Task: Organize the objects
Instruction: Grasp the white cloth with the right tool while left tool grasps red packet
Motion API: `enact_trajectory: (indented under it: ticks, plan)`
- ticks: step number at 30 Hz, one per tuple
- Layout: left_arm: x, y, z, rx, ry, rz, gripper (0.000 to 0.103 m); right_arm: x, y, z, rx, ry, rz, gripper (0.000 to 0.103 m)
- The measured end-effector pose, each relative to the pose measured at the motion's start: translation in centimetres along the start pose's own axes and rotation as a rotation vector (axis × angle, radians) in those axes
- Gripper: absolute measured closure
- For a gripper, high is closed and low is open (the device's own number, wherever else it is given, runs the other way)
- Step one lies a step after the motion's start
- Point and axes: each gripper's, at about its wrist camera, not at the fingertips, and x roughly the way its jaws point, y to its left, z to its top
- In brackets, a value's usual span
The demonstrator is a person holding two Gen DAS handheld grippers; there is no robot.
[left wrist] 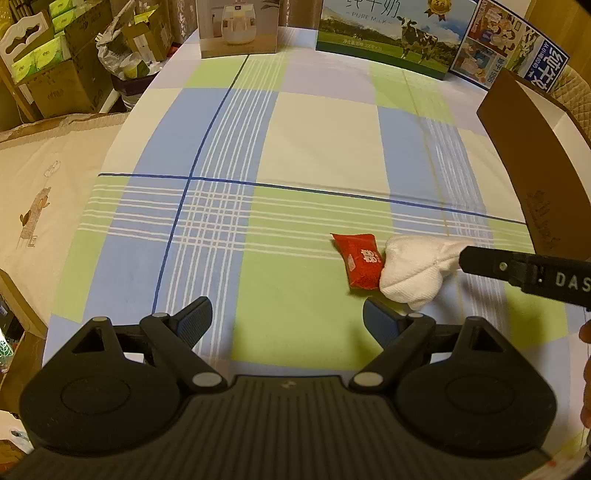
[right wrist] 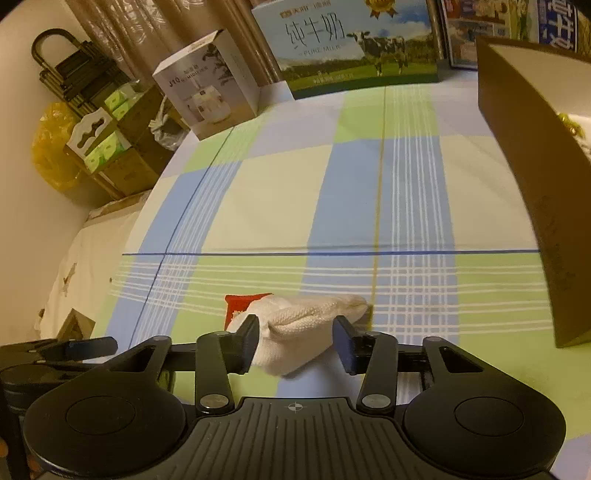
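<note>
A crumpled white cloth (left wrist: 413,273) lies on the checked tablecloth (left wrist: 295,147), touching a small red packet (left wrist: 362,264) on its left. In the right wrist view my right gripper (right wrist: 295,343) has its two pads pressed against both sides of the white cloth (right wrist: 303,325), and the red packet (right wrist: 243,304) peeks out behind it. One of the right gripper's fingers (left wrist: 491,264) reaches in from the right edge of the left wrist view. My left gripper (left wrist: 286,312) hovers open just in front and to the left of the packet, with nothing between its fingers.
A tall brown box (left wrist: 535,166) stands at the right, close to the cloth. Milk cartons (left wrist: 388,33) and a white appliance box (left wrist: 236,29) line the table's far edge. Cardboard boxes and bags (left wrist: 55,66) sit beyond the left edge.
</note>
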Motion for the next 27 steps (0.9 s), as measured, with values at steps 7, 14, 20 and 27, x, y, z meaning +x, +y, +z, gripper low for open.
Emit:
enact_trajectory:
  ticks: [7, 14, 20, 27]
  plan:
    - [0.9, -0.2, 0.5, 0.007, 0.006, -0.025, 0.017, -0.5, -1.0, 0.0, -0.043, -0.018, -0.02, 0.096]
    - [1.8, -1.1, 1.2, 0.041, 0.016, -0.048, 0.017, -2.4, -3.5, -0.1, -0.137, -0.062, -0.211, 0.097]
    - [2.6, -1.9, 1.7, 0.068, 0.028, -0.065, 0.017, -3.8, -7.8, 0.0, 0.063, -0.067, -0.239, 0.076]
    - [3.4, -2.1, 2.1, 0.085, 0.042, -0.071, 0.017, -2.7, -7.1, -0.7, 0.094, -0.012, -0.162, 0.039]
